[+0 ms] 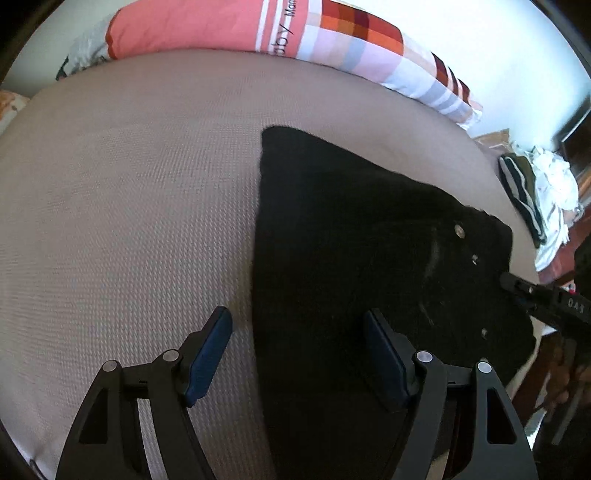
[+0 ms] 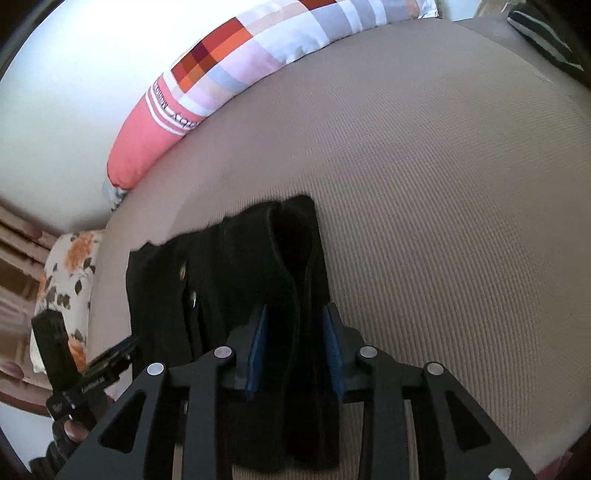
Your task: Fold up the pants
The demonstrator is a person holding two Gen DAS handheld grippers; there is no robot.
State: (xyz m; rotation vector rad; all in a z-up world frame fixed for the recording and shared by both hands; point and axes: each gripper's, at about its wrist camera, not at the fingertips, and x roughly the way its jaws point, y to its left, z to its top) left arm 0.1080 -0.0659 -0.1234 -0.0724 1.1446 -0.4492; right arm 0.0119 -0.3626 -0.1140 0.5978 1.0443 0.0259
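Right tongs (image 2: 293, 347) are clamped on a bunched fold of the black pants (image 2: 236, 273) near the waistband, cloth filling the gap between the blue pads. Left tongs (image 1: 295, 354) hang spread wide with nothing between them, one pad over the bed (image 1: 129, 184) and the other over the pants' left edge.

The pants lie mostly flat on the bed, metal buttons (image 1: 459, 230) showing toward the waist end. Judging from this, a fold is being set up; to do it well, the left tongs should pinch the near edge cleanly through all layers, level with the right grip, so both sides travel together and the cloth lands without a twist.

Beyond the pants, the tan bed cover runs to a long pink and checked pillow (image 1: 258, 33) against a pale wall. A pile of other clothes (image 1: 535, 195) sits at the bed's far right edge, and a flowered cushion (image 2: 66, 288) shows at the left.
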